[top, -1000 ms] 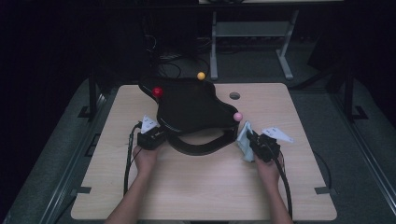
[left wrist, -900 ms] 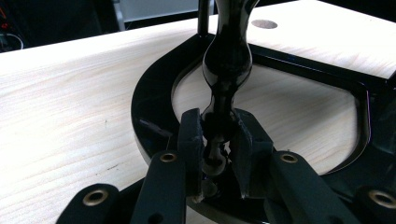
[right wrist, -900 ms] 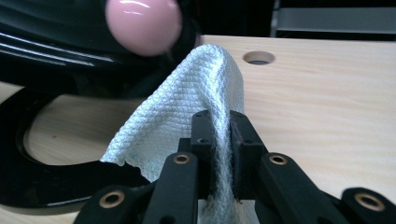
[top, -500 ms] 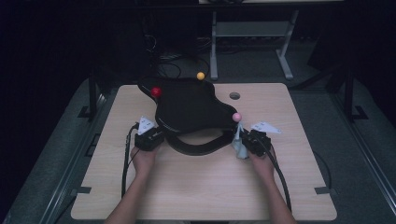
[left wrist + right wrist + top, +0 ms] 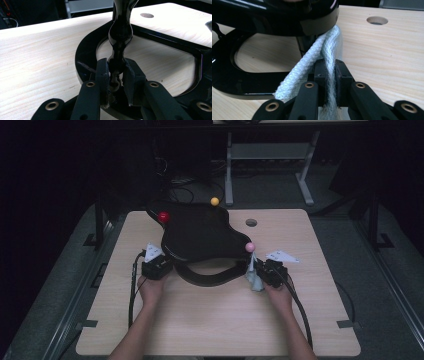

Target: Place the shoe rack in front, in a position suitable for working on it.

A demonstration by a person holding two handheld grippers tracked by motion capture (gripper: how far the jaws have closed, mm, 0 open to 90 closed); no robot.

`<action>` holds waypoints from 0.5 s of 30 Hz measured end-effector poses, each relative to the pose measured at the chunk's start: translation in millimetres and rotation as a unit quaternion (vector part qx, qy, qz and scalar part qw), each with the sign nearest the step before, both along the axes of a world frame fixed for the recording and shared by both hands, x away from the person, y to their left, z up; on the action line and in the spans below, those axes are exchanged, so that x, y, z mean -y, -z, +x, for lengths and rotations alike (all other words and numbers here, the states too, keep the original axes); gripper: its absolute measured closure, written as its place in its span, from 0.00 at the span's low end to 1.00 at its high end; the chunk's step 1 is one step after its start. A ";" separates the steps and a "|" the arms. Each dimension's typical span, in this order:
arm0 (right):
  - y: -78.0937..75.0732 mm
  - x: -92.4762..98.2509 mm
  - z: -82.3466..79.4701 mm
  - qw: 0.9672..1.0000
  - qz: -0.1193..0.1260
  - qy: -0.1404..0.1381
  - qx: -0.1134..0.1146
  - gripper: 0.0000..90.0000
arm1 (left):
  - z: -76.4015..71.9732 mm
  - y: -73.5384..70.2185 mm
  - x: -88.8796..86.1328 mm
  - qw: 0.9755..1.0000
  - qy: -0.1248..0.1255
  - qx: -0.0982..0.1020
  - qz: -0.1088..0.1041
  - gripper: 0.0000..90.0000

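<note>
A glossy black stand (image 5: 202,237) sits mid-table, with a broad top plate, an open ring base (image 5: 207,276) and pegs tipped by a red ball (image 5: 163,216), a yellow ball (image 5: 214,201) and a pink ball (image 5: 249,247). My left gripper (image 5: 159,266) is shut on a slim black post (image 5: 120,37) of the stand, just above the ring base (image 5: 85,53). My right gripper (image 5: 262,271) is shut on a pale blue-white braided rope (image 5: 328,47) that runs up under the plate's edge (image 5: 317,22) below the pink ball. The rope (image 5: 253,276) hangs beside the right gripper.
The light wooden table (image 5: 210,325) has a round hole (image 5: 251,222) behind the stand, also seen as a hole (image 5: 376,20) in the right gripper view. Dark floor, cables and a metal frame (image 5: 270,155) lie beyond the far edge. Both forearms come in from the near edge.
My right gripper moved left and forward with the rope, in toward the stand under the pink ball. The left gripper stayed put on the stand.
</note>
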State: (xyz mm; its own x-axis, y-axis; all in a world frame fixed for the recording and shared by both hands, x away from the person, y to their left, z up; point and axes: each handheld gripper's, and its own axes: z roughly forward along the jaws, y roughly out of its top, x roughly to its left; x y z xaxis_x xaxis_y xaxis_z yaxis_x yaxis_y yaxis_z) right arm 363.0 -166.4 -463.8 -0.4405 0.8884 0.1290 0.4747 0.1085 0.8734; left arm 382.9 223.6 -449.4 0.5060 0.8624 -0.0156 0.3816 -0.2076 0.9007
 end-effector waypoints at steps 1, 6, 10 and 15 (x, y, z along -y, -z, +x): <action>0.2 -0.2 -0.2 1.000 0.004 0.001 -0.002 0.92 | 0.5 -0.1 0.2 1.000 -0.001 -0.001 0.000 0.83; -1.6 0.0 -3.2 1.000 -0.002 -0.007 -0.009 0.92 | 1.8 0.9 0.6 1.000 0.005 0.003 -0.002 0.83; -3.3 5.8 -7.2 1.000 -0.008 -0.007 -0.013 0.92 | 1.6 1.5 6.1 1.000 0.014 0.008 0.002 0.83; -2.6 19.5 -19.0 1.000 -0.002 -0.004 -0.014 0.92 | 0.8 3.1 21.0 0.999 0.030 0.013 0.000 0.83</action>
State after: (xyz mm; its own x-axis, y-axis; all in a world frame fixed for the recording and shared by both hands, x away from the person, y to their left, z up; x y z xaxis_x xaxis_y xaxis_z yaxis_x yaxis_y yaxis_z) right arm 344.0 -185.9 -461.2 -0.4433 0.8856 0.1386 0.4990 0.1153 0.8589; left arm 383.7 202.7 -452.5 0.5563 0.8310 -0.0013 0.3456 -0.2299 0.9098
